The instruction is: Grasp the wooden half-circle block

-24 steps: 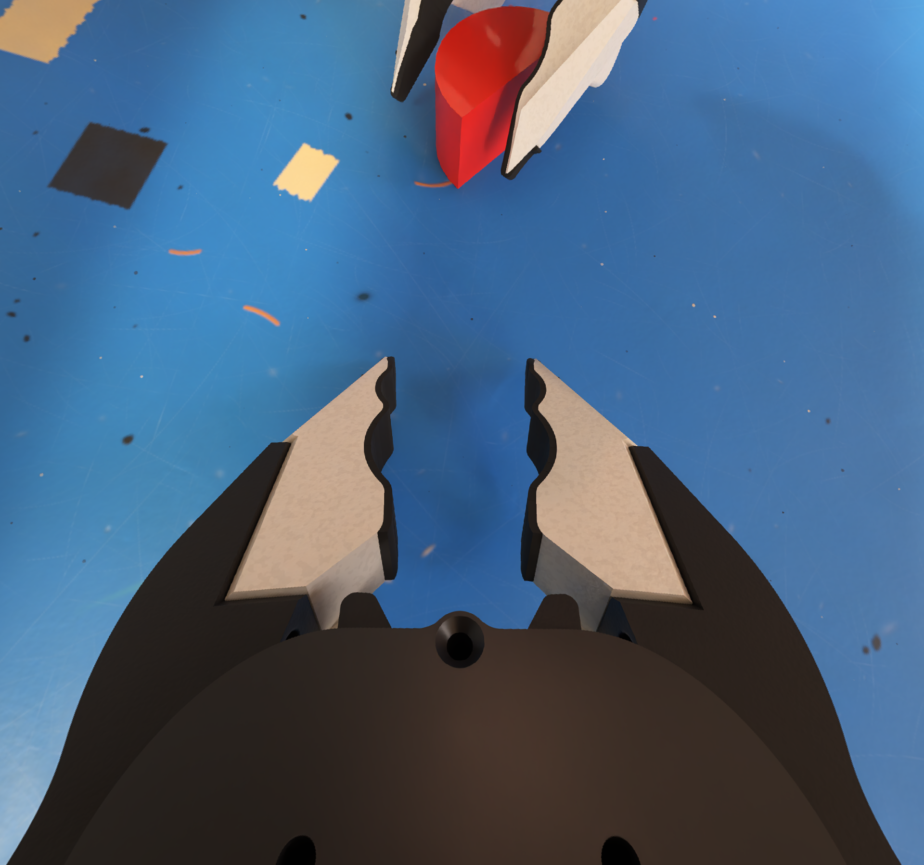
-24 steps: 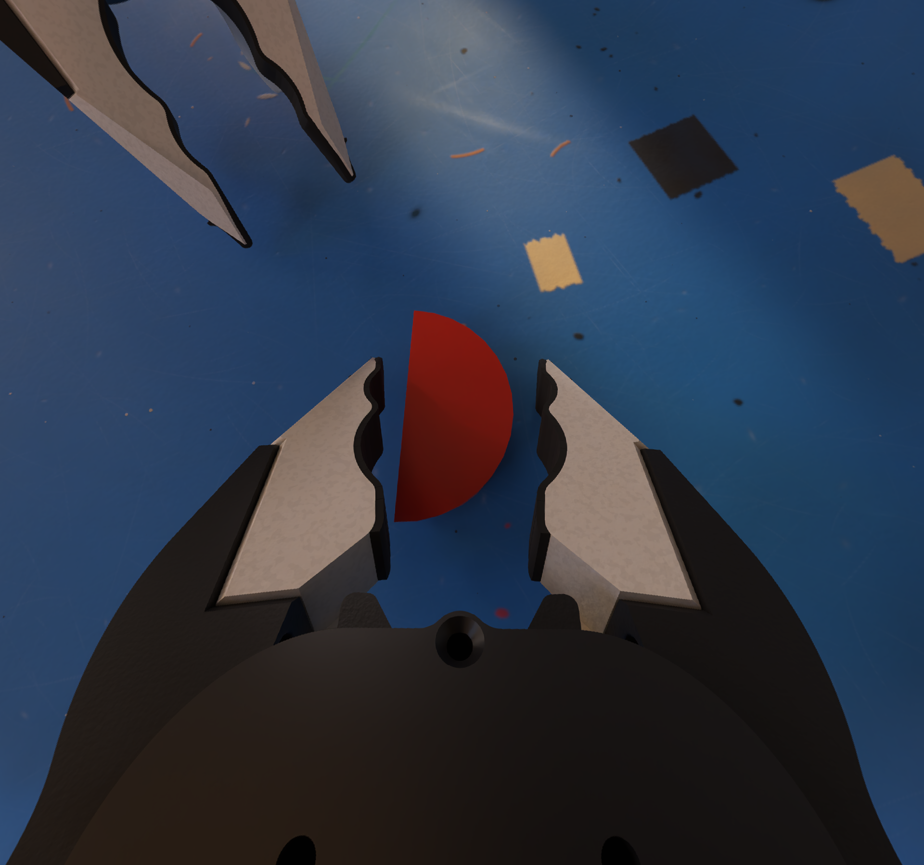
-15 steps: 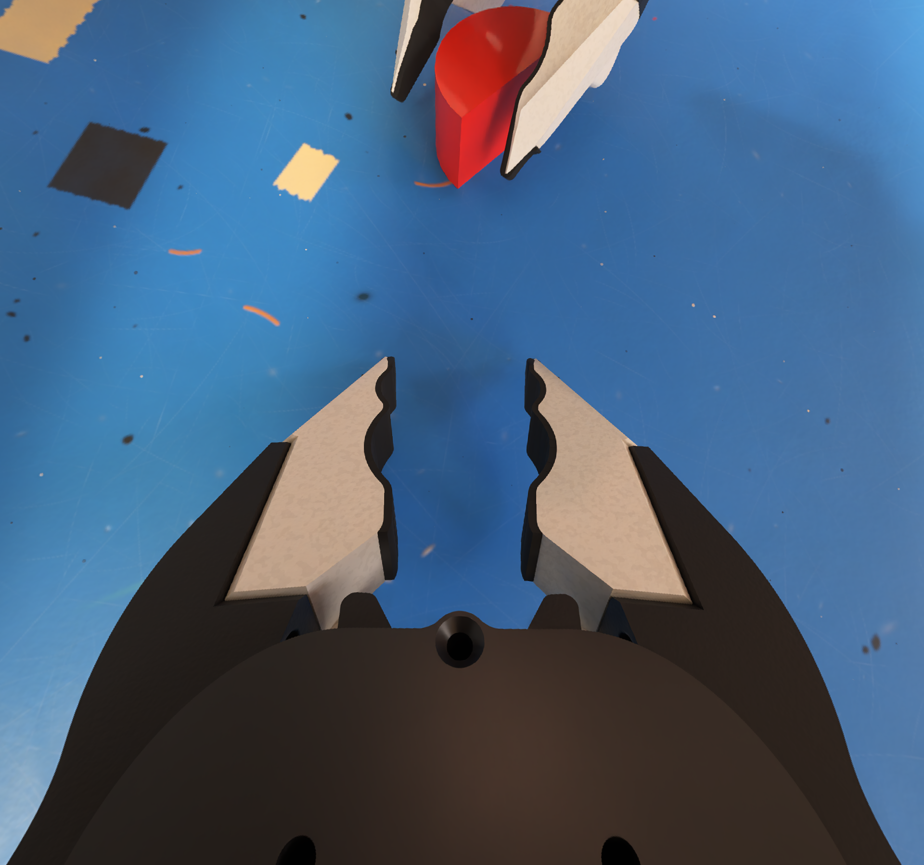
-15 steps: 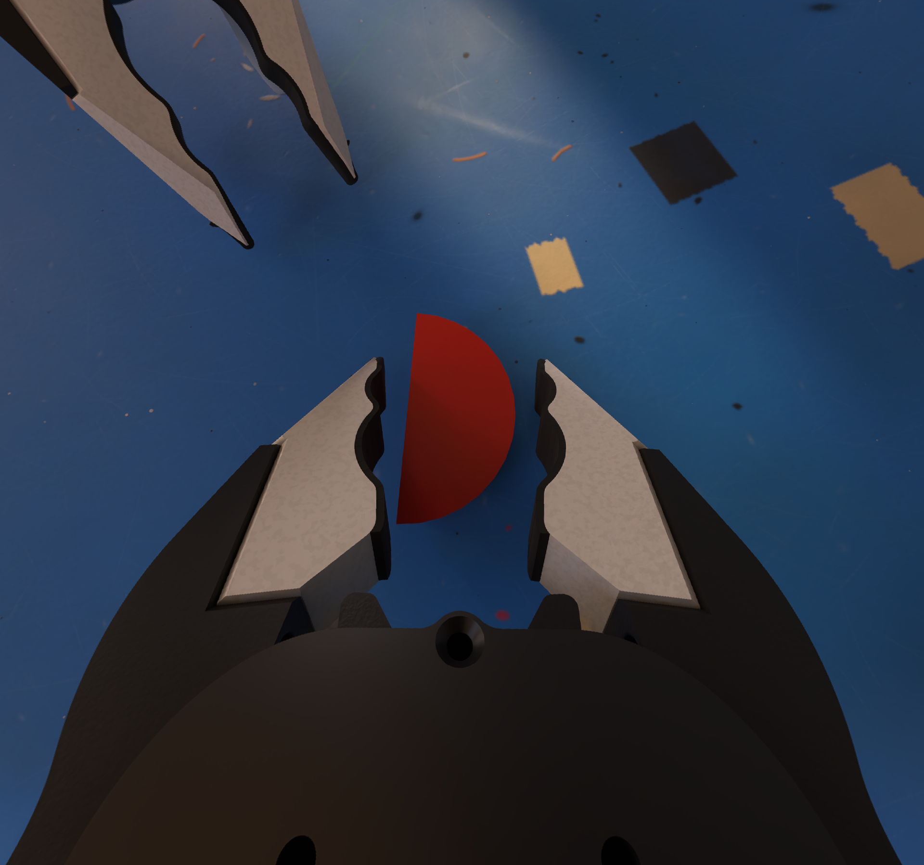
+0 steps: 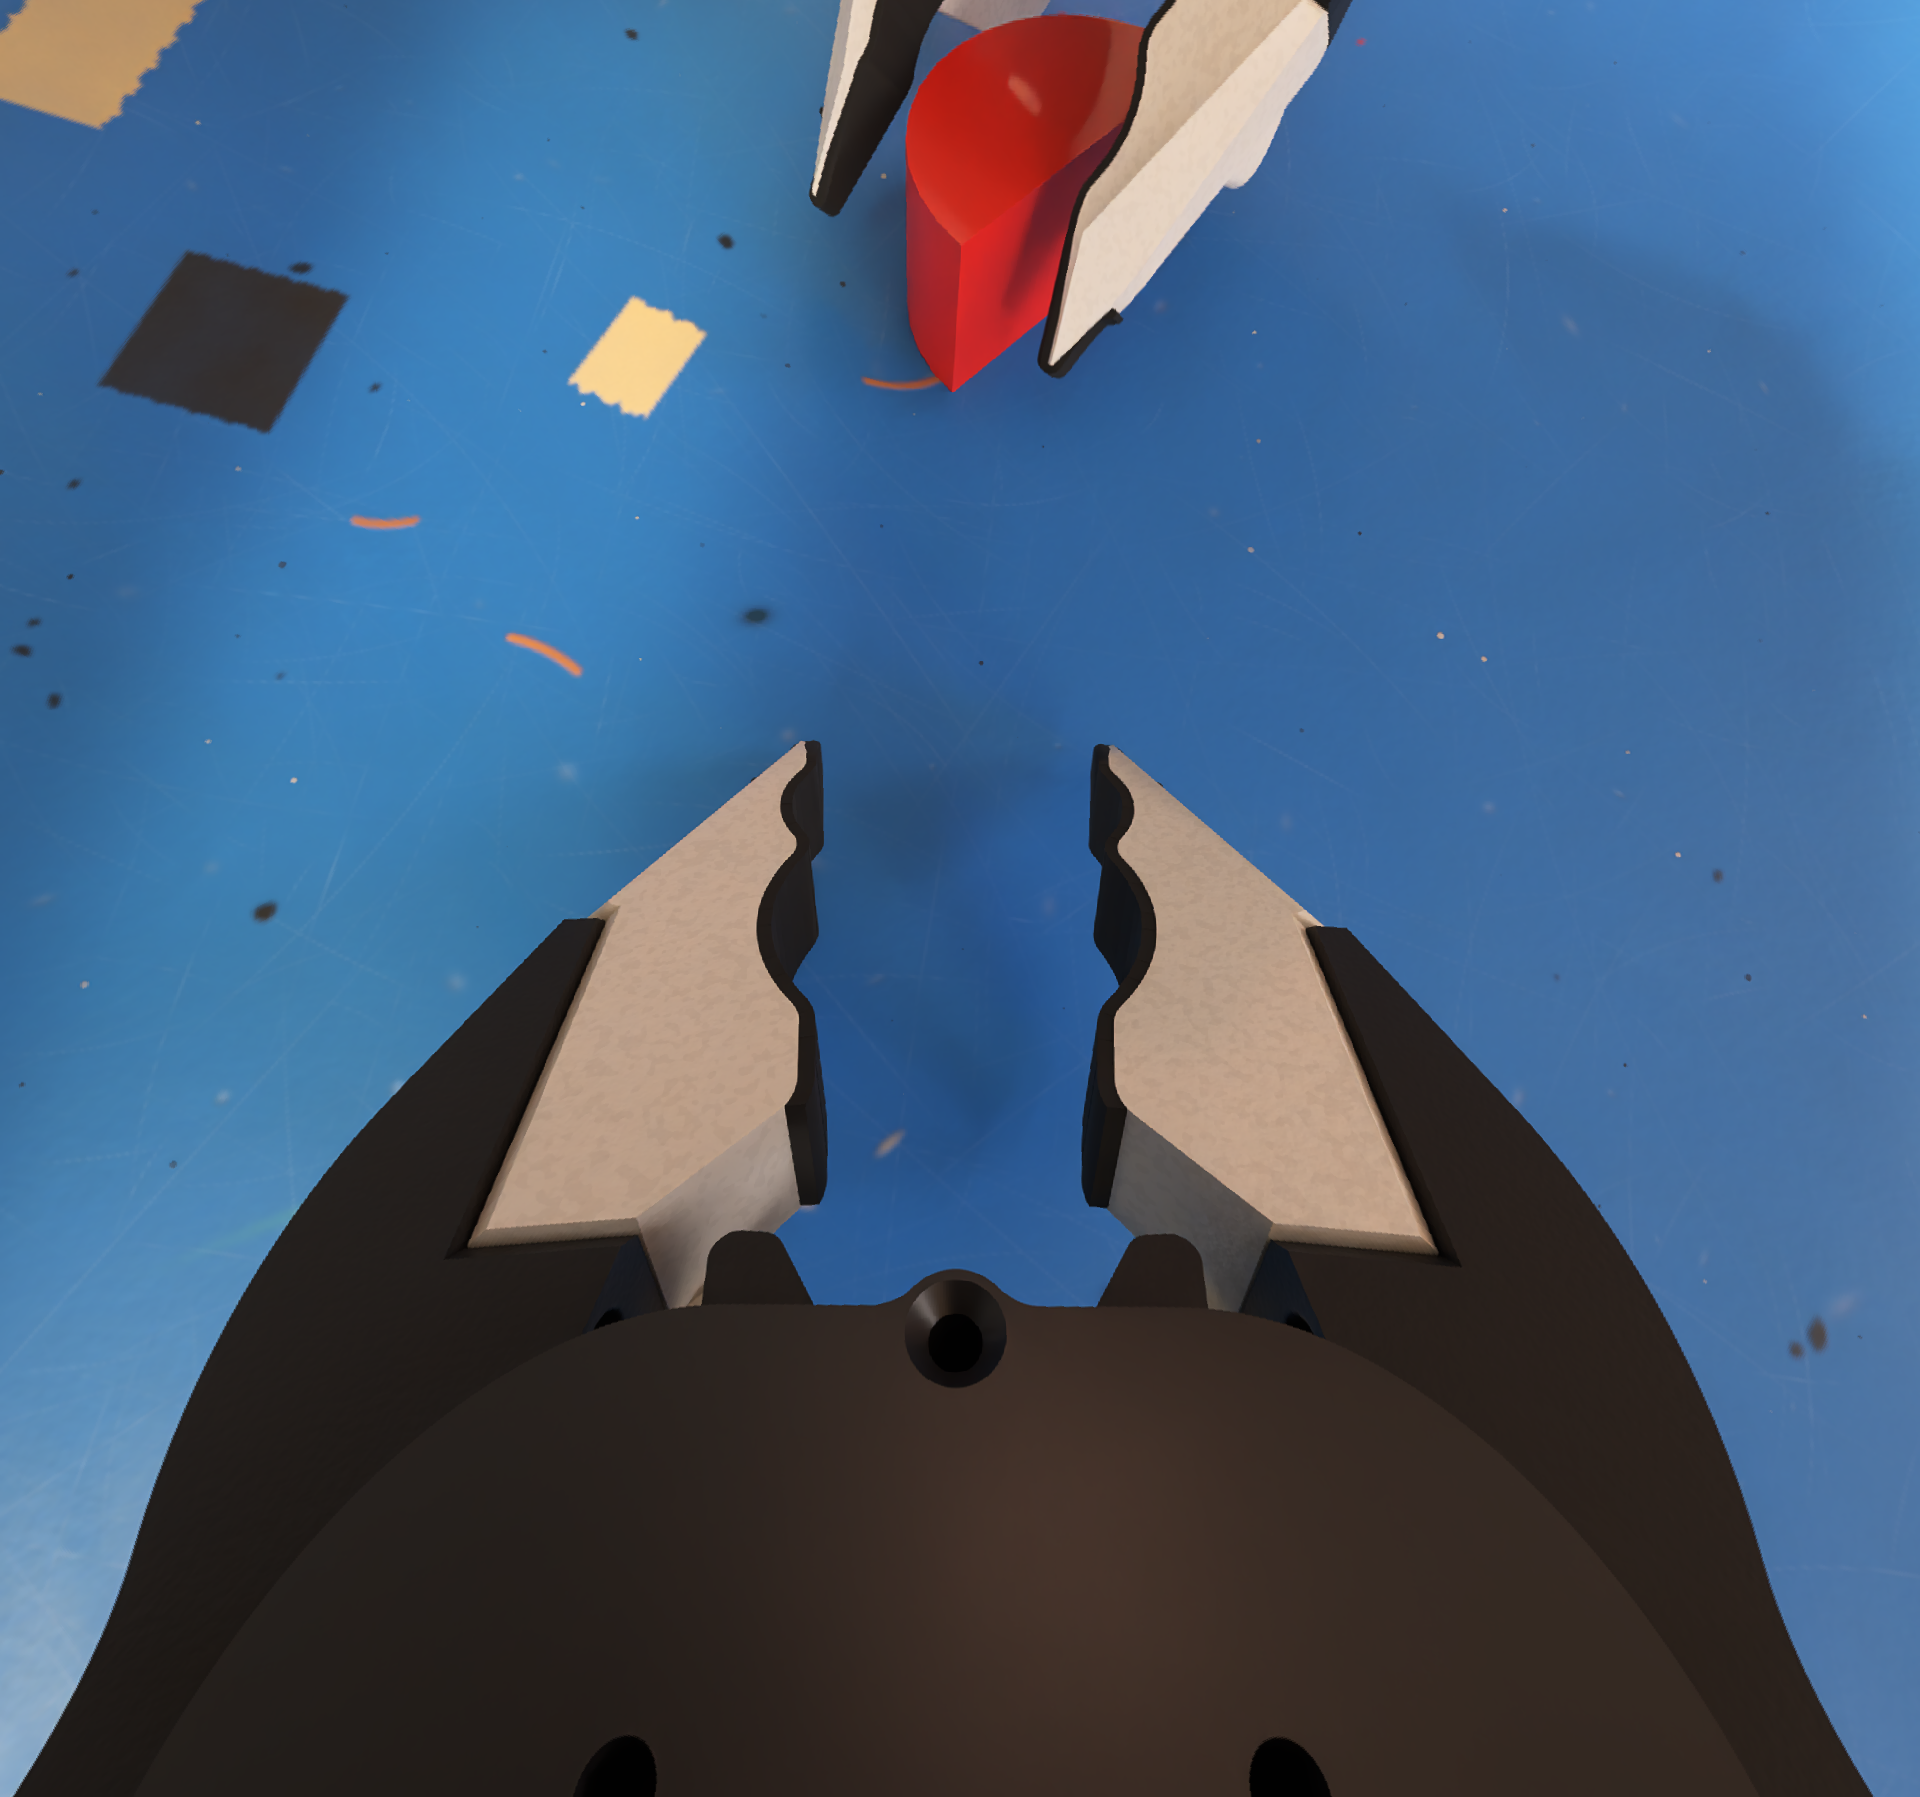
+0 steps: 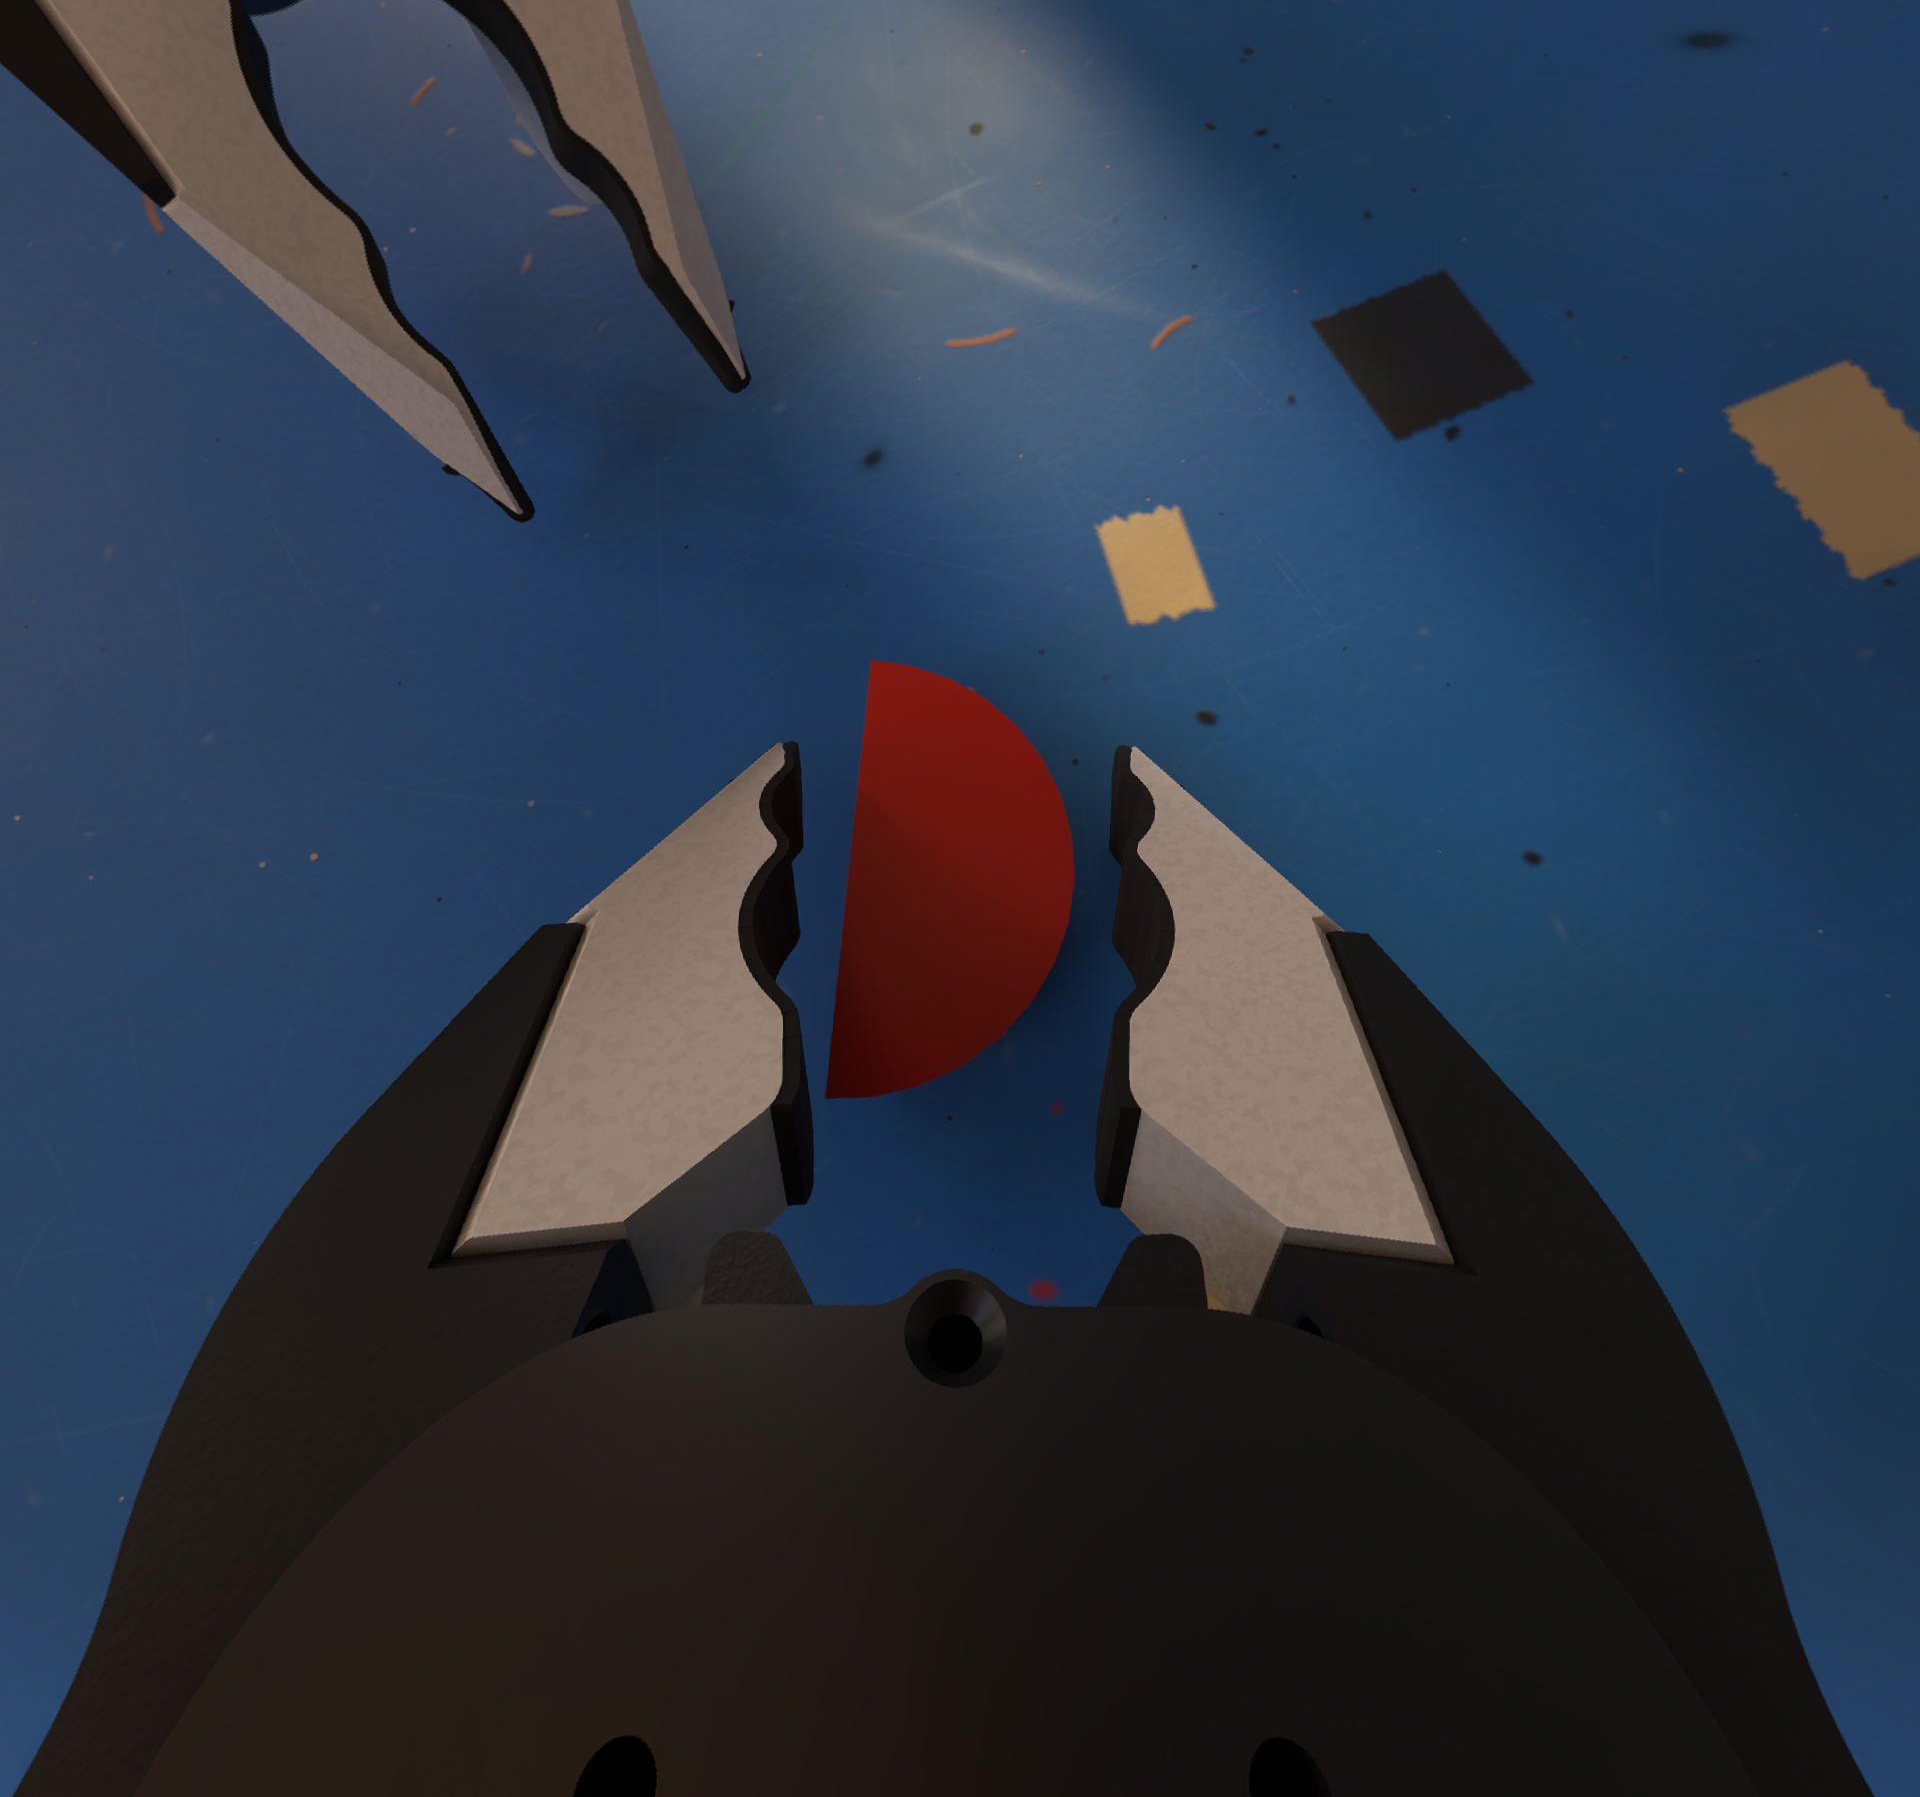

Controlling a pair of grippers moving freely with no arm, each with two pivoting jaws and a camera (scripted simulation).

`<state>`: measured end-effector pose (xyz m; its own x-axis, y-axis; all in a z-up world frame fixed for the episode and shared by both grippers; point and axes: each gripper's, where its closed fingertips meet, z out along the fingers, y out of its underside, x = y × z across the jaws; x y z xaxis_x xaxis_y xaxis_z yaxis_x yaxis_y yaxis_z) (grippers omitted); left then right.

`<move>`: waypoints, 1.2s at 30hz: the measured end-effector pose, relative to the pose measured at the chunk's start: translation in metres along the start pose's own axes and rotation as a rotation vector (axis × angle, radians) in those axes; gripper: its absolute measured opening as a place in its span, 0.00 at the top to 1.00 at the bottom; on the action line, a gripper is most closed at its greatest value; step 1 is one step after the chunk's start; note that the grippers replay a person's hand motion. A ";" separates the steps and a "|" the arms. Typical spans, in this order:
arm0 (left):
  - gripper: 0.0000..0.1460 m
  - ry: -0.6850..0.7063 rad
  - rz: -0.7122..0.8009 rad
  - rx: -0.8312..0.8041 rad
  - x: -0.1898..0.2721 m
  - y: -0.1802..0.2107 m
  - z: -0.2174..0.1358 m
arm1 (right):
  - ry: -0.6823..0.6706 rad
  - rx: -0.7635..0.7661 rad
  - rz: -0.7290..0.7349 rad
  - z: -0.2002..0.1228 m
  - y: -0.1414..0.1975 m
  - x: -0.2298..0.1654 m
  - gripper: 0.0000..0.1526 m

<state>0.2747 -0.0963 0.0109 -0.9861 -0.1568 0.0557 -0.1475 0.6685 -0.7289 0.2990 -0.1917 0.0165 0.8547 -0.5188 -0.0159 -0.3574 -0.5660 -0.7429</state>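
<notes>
The red half-circle block (image 6: 951, 885) stands on its flat end on the blue table (image 6: 1455, 916). My right gripper (image 6: 956, 752) is open around it, with the left finger beside the block's flat face and the right finger beside its curved side. A thin gap shows on each side. The left wrist view shows the same block (image 5: 987, 147) between the right gripper's (image 5: 940, 287) fingers at the top. My left gripper (image 5: 956, 750) is open and empty, low over bare table a short way from the block. It also shows in the right wrist view (image 6: 629, 446) at upper left.
Flat patches lie on the table to one side of the block: a small tan one (image 5: 636, 357), a black one (image 5: 223, 339) and a larger tan one (image 5: 99, 33). Small orange curls (image 5: 542, 653) and dark specks are scattered about.
Almost nothing. In the right wrist view the block sits very slightly lower between the fingers. Both grippers keep the same opening, and the left gripper has not moved.
</notes>
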 end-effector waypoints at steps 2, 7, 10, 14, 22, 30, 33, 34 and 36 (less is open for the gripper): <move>0.65 0.001 0.000 0.000 0.000 0.000 0.000 | 0.002 0.015 0.013 -0.002 -0.001 0.002 0.61; 0.65 -0.004 0.004 -0.001 0.000 0.000 0.000 | -0.006 0.095 0.073 -0.010 -0.005 0.010 0.62; 0.68 -0.007 0.011 -0.002 0.000 0.000 0.000 | -0.005 0.141 0.113 -0.015 -0.008 0.016 0.63; 0.70 -0.014 0.013 -0.003 0.000 0.000 0.000 | -0.003 0.182 0.154 -0.021 -0.010 0.020 0.65; 0.69 -0.010 0.007 -0.002 0.001 0.001 -0.001 | -0.022 0.030 0.157 -0.013 0.007 0.010 0.63; 0.65 -0.011 -0.022 0.003 -0.005 0.011 -0.012 | -0.035 0.008 0.124 -0.015 0.018 -0.002 0.73; 0.65 -0.038 -0.033 0.002 -0.012 0.017 -0.019 | -0.047 0.007 0.114 -0.019 0.021 -0.008 0.73; 0.65 -0.047 -0.035 0.001 -0.014 0.019 -0.021 | -0.054 0.007 0.109 -0.020 0.022 -0.010 0.73; 0.66 -0.060 -0.029 -0.001 -0.016 0.021 -0.024 | -0.069 0.006 0.098 -0.022 0.024 -0.015 0.73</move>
<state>0.2857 -0.0622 0.0106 -0.9749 -0.2197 0.0356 -0.1761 0.6637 -0.7270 0.2691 -0.2115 0.0131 0.8401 -0.5255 -0.1344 -0.4381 -0.5112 -0.7394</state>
